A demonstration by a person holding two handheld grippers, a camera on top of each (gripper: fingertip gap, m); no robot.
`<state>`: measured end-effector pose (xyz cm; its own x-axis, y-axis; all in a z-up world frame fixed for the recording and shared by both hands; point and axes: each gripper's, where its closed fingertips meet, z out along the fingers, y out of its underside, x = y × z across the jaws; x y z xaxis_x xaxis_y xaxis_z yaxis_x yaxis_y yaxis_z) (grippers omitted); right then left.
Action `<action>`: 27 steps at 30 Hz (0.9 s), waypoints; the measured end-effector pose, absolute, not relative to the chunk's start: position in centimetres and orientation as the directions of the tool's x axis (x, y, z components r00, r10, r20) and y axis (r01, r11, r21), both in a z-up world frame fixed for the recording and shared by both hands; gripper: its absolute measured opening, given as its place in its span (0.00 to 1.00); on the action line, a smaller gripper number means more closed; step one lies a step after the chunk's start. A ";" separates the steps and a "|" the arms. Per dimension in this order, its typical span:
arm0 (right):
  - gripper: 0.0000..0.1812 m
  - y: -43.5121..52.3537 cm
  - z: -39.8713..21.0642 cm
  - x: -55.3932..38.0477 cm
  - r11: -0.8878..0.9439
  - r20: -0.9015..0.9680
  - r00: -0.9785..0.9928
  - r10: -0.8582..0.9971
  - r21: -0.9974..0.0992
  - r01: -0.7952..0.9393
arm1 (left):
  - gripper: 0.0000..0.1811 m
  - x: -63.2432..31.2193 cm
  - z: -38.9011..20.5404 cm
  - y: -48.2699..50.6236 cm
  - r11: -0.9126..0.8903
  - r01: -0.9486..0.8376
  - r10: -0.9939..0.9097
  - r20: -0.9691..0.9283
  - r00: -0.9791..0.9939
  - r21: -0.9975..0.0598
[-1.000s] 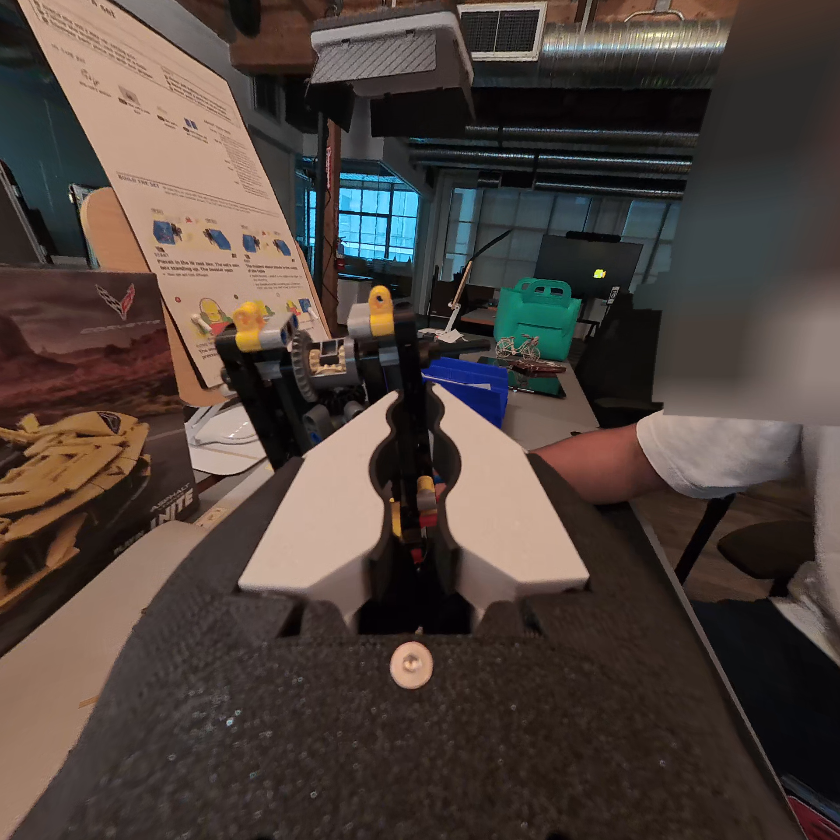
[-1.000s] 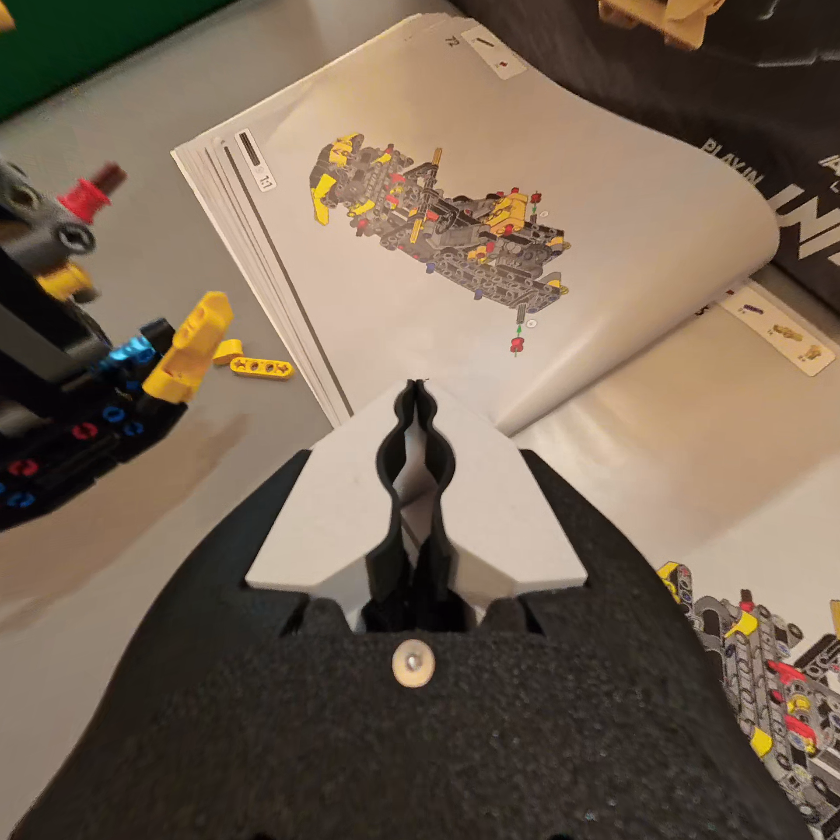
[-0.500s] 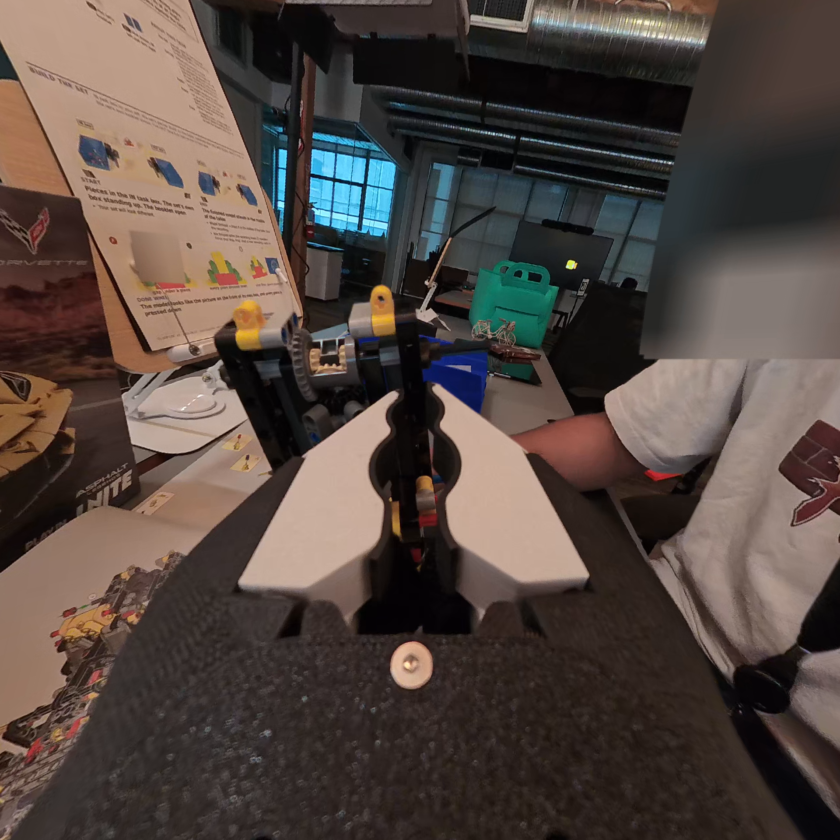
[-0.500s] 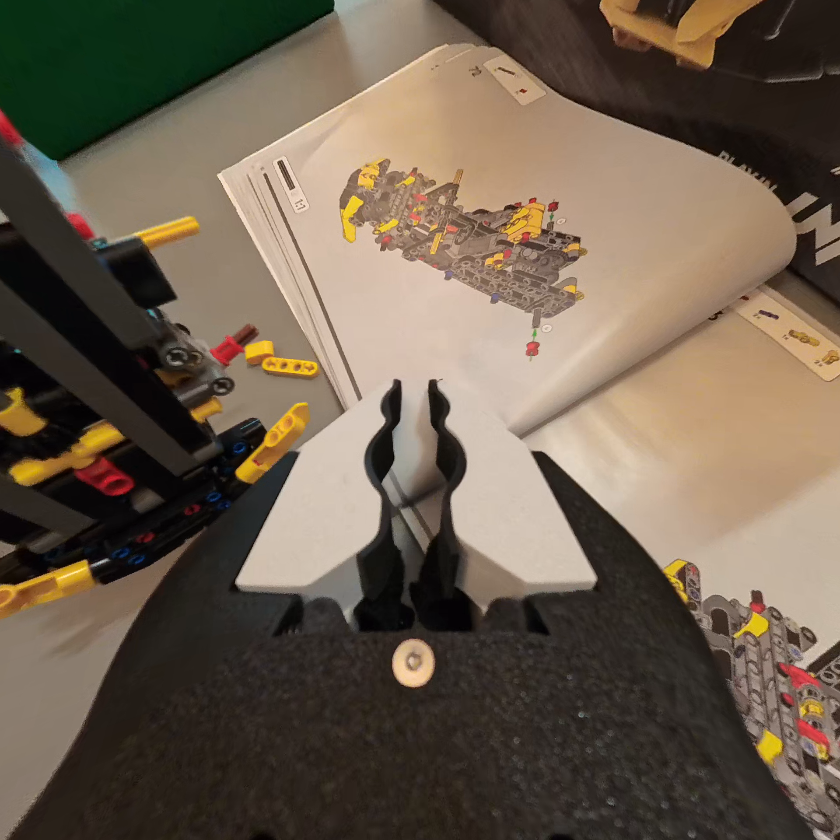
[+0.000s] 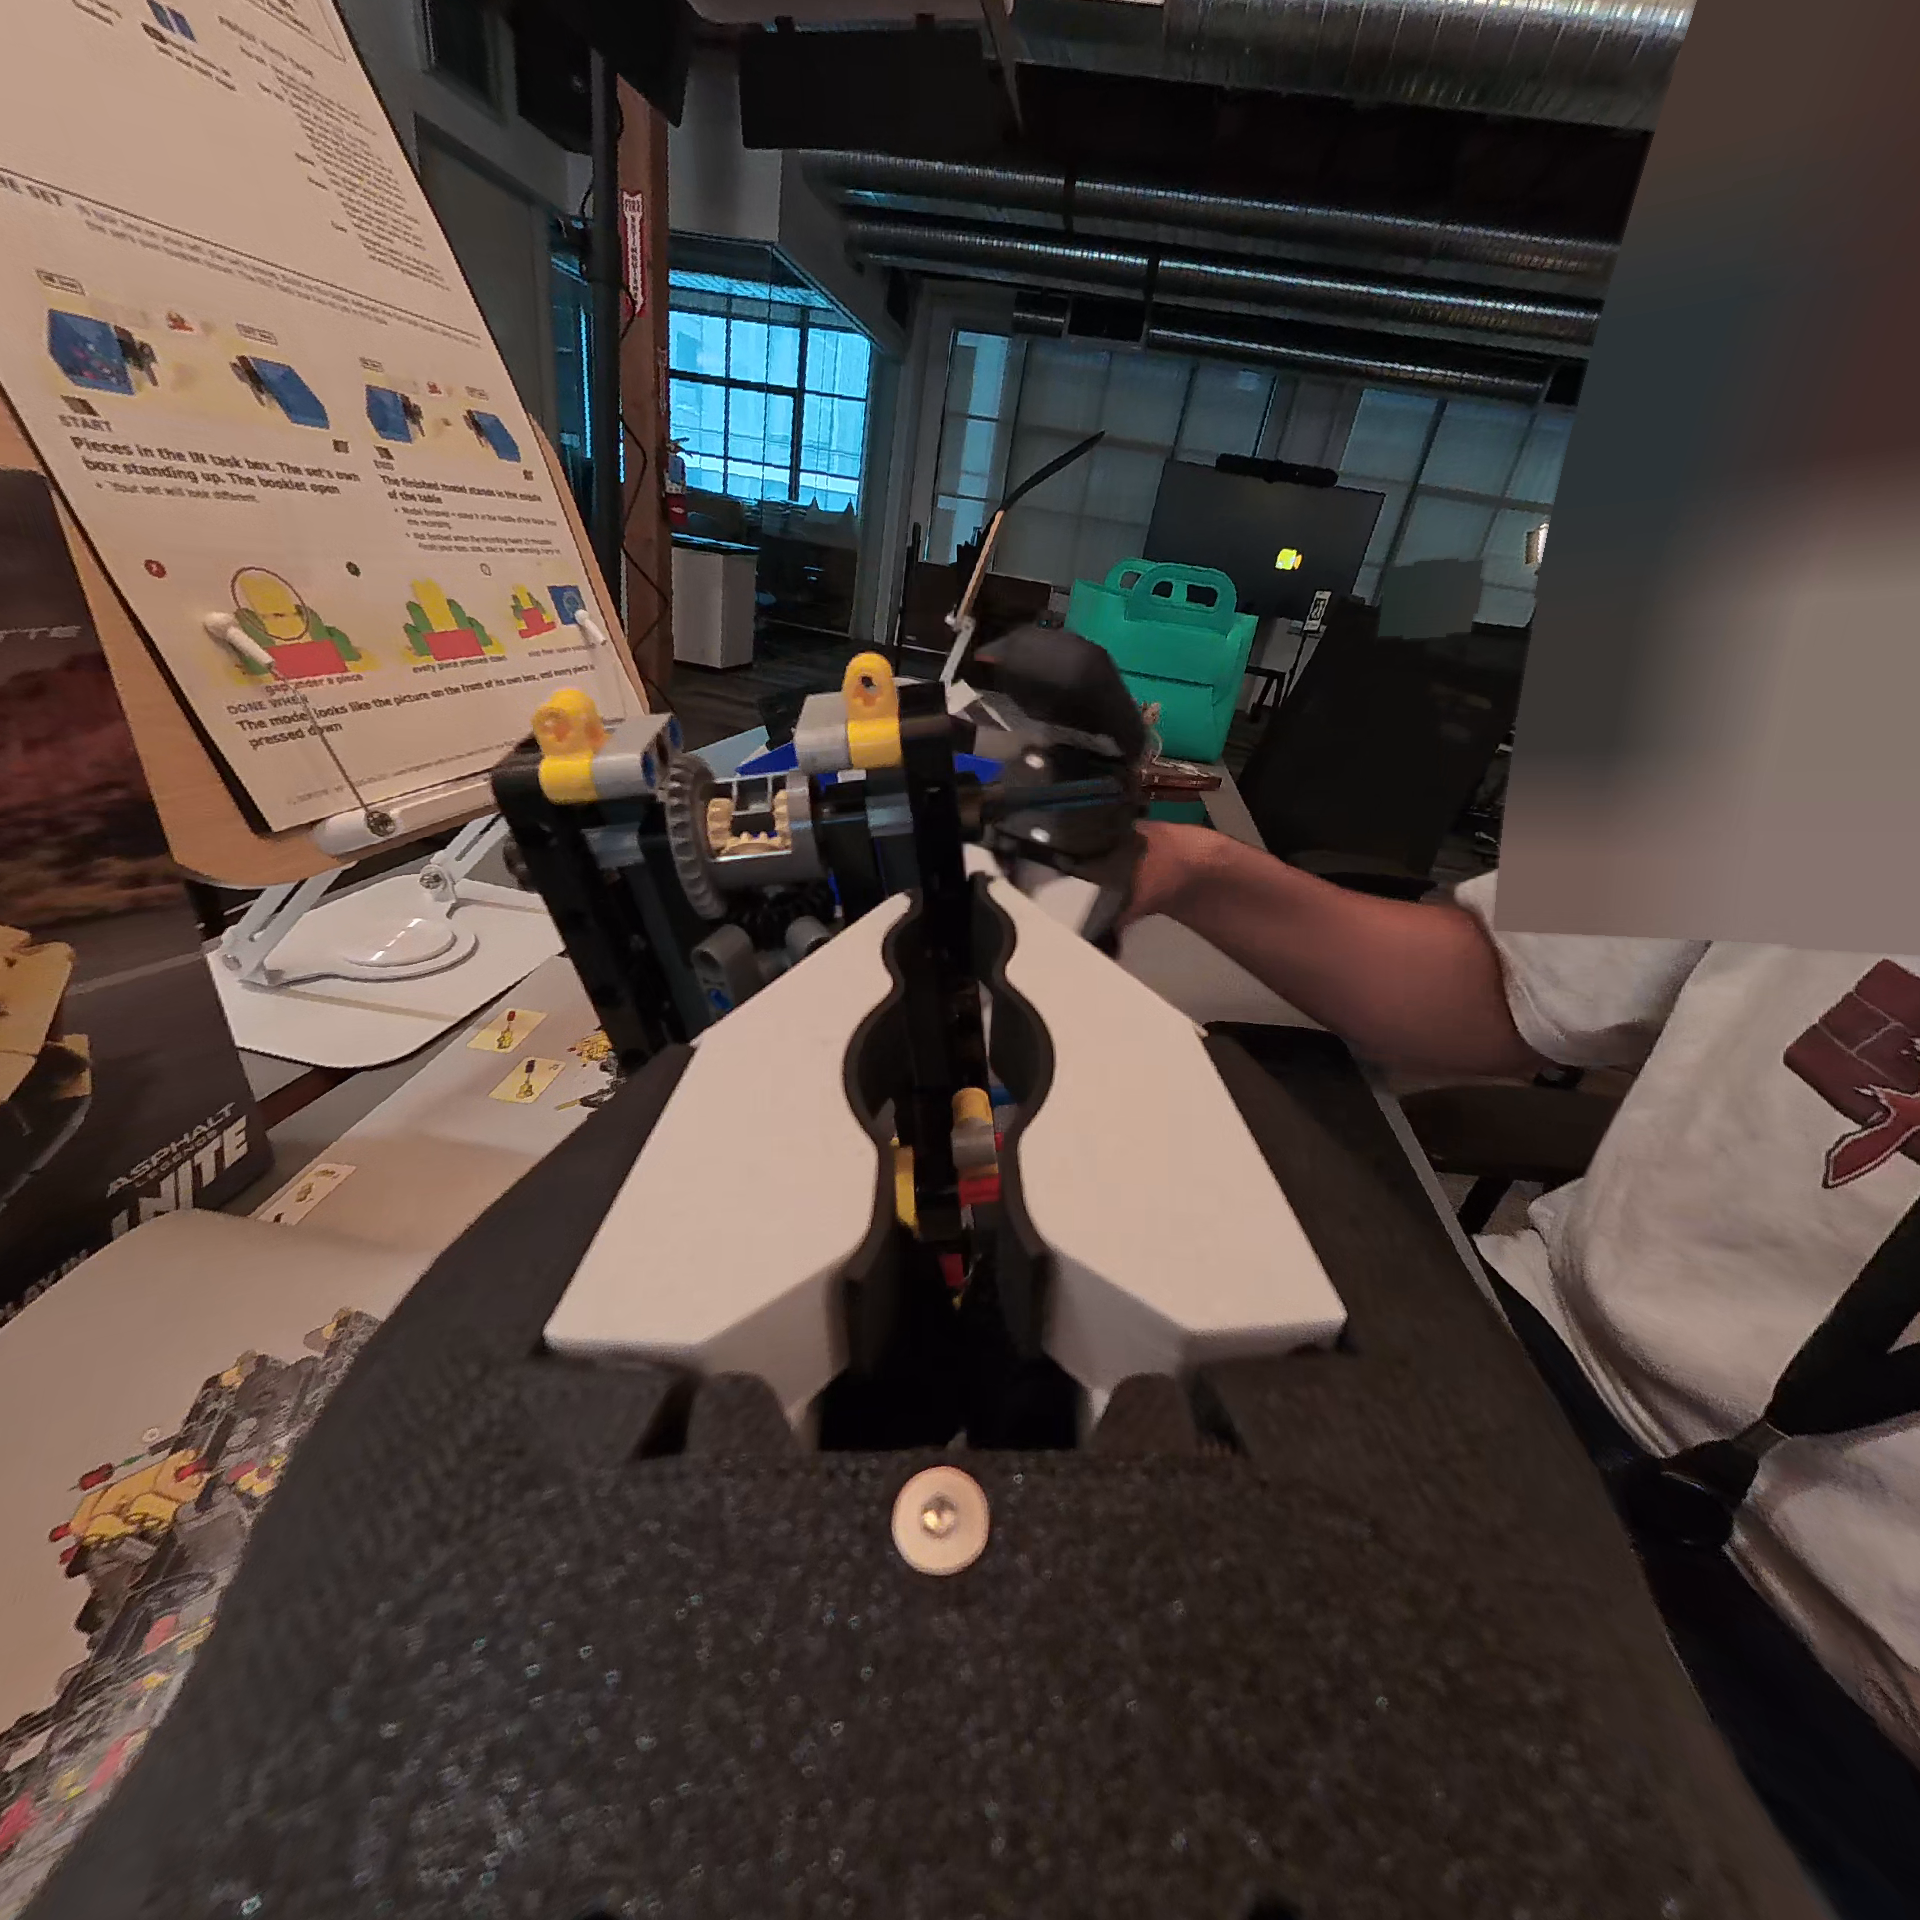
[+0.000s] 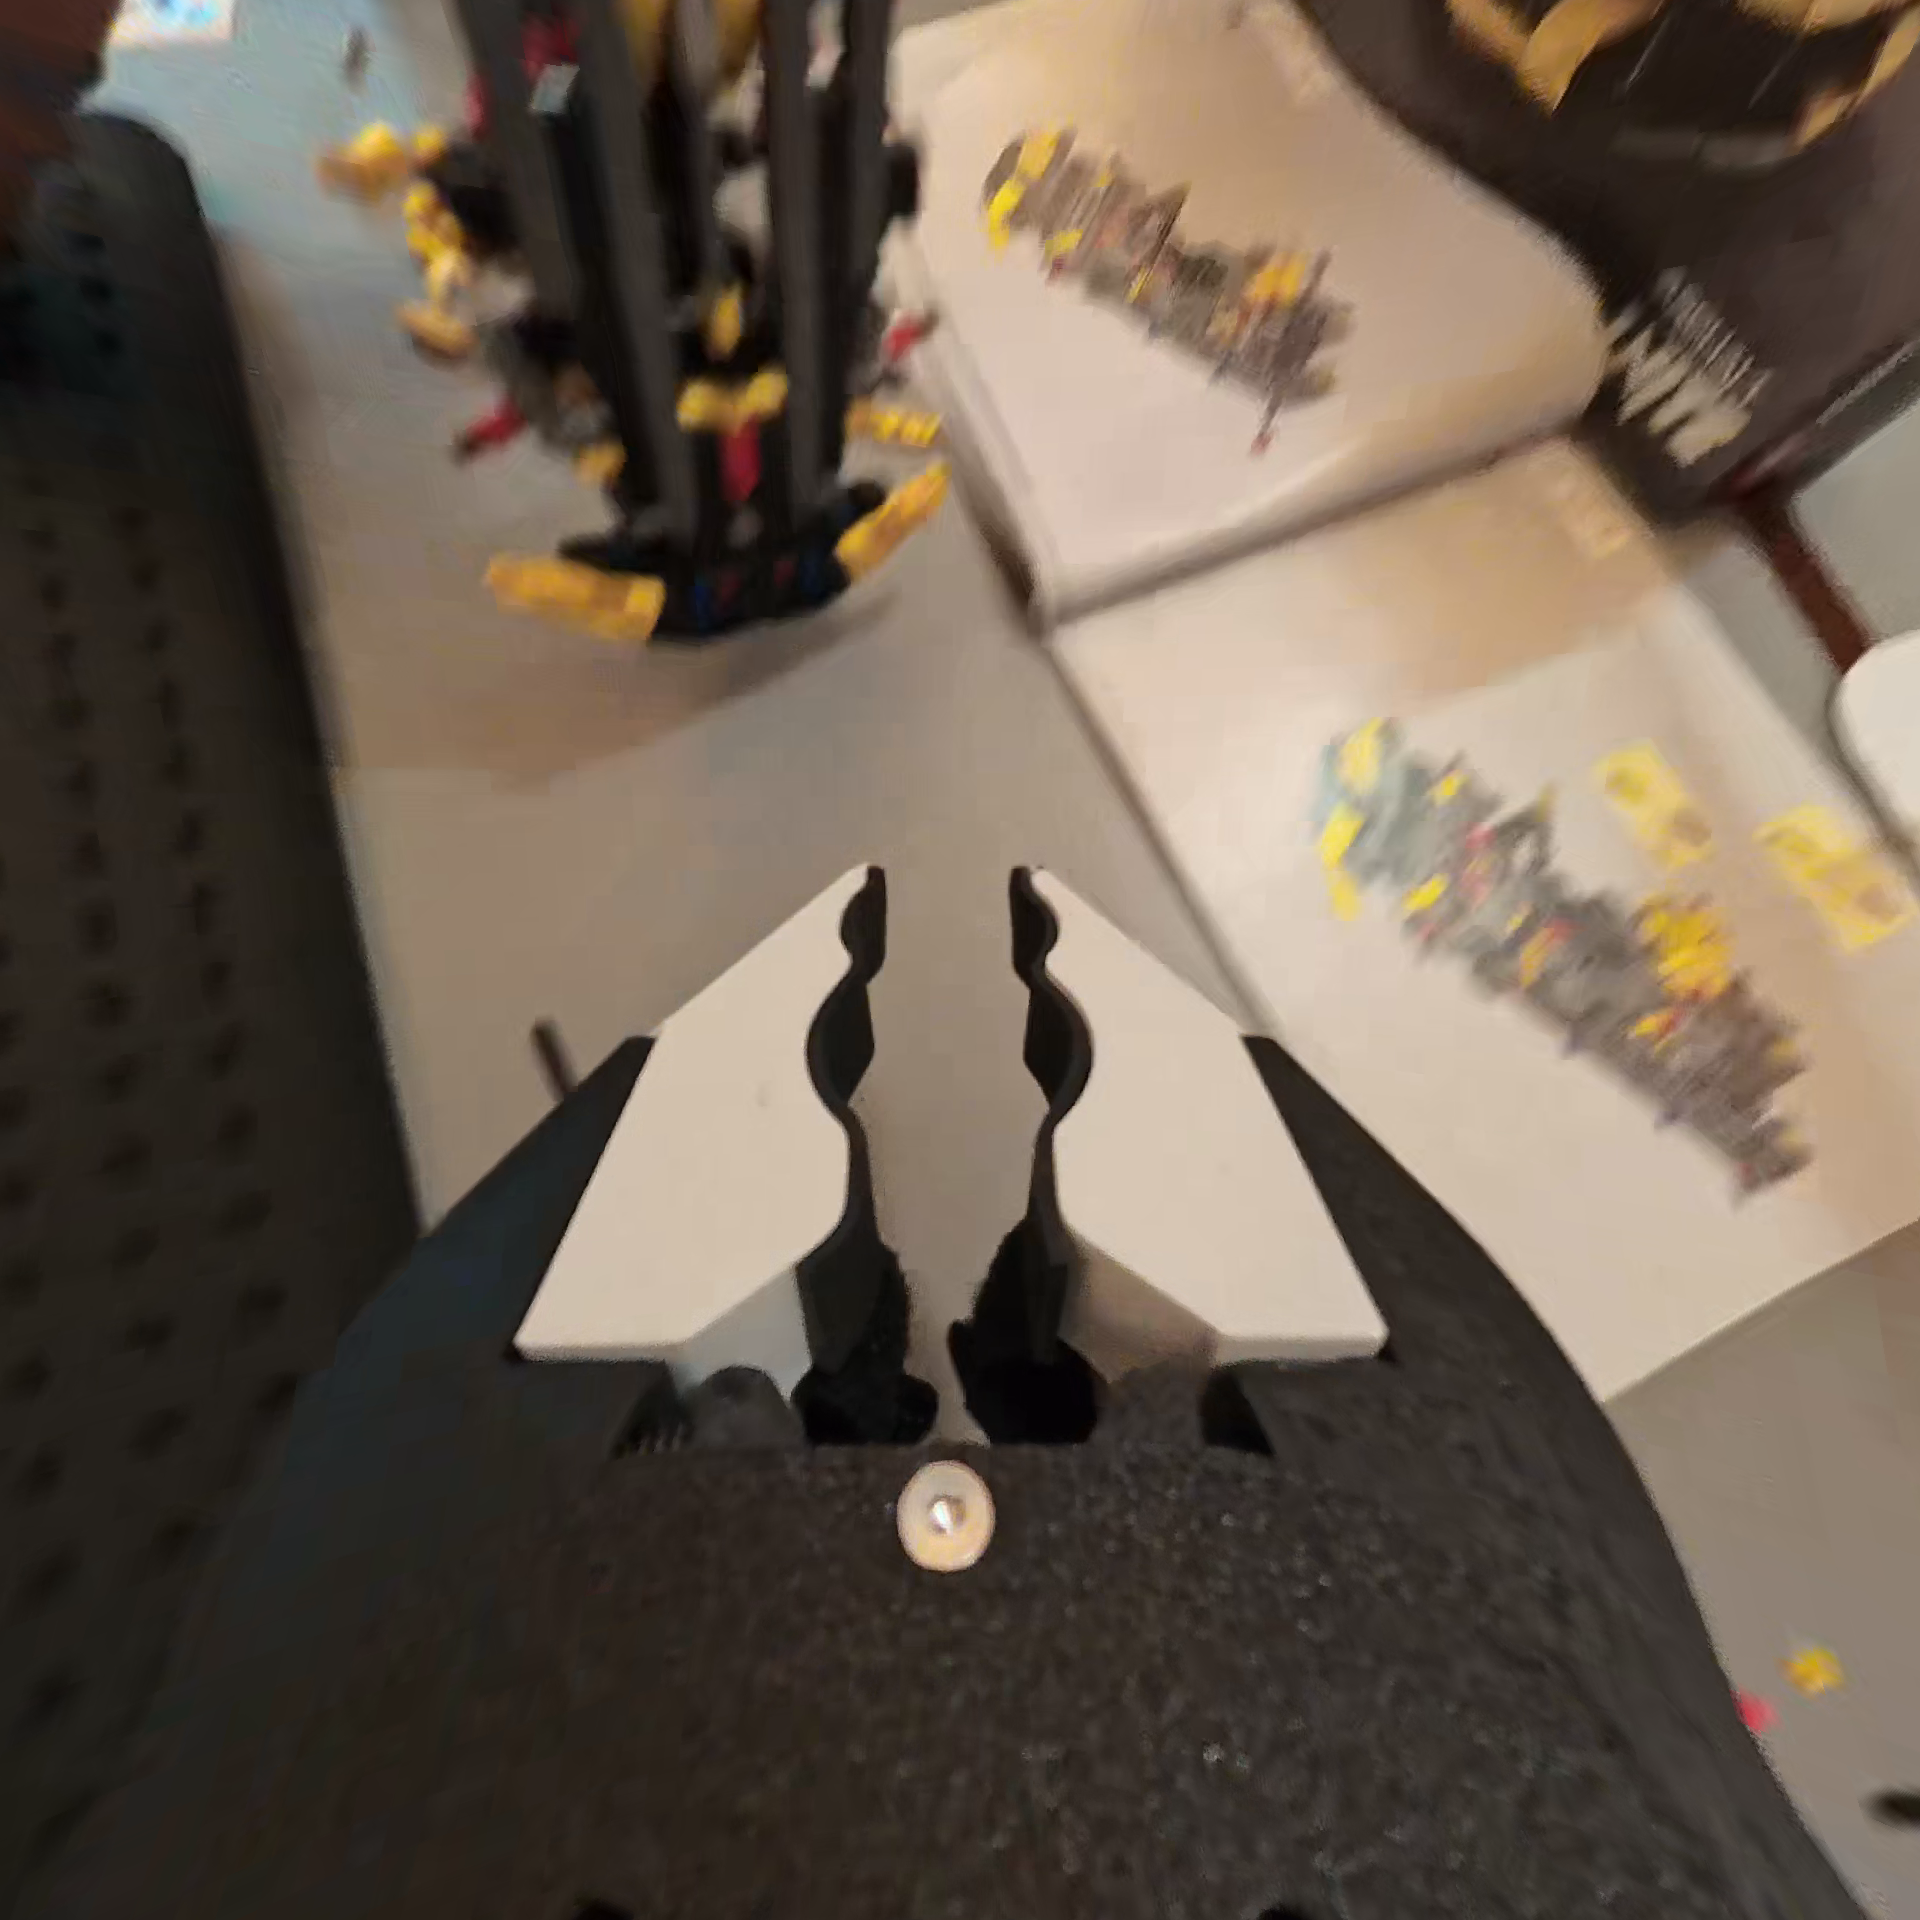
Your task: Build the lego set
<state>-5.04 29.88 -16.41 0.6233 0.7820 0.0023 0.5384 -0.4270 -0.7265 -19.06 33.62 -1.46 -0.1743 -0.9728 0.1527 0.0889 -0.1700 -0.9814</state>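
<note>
The lego model [image 5: 748, 831] is mostly black, with yellow and grey connectors on top and a tan gear. Both the left tool [image 5: 940, 935] and the right tool [image 6: 945, 894] have white fingers with black wavy pads. Far right stands a teal bag [image 5: 1174, 655]. The table [image 6: 727, 790] is pale grey.

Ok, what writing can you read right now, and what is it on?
I won't quote writing; it stands on:
Instruction board: printed headings and paragraphs, legible.
Black set box: white lettering, partly cut off.
Open booklet: motion-blurred, unreadable.
Red post sign: too small.
</note>
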 end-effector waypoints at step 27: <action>0.08 23.9 -24.4 -3.8 -0.595 0.025 0.773 0.634 -0.623 0.509 | 0.04 -17.7 -2.6 33.4 -0.173 0.039 -0.972 0.164 -0.169 -0.984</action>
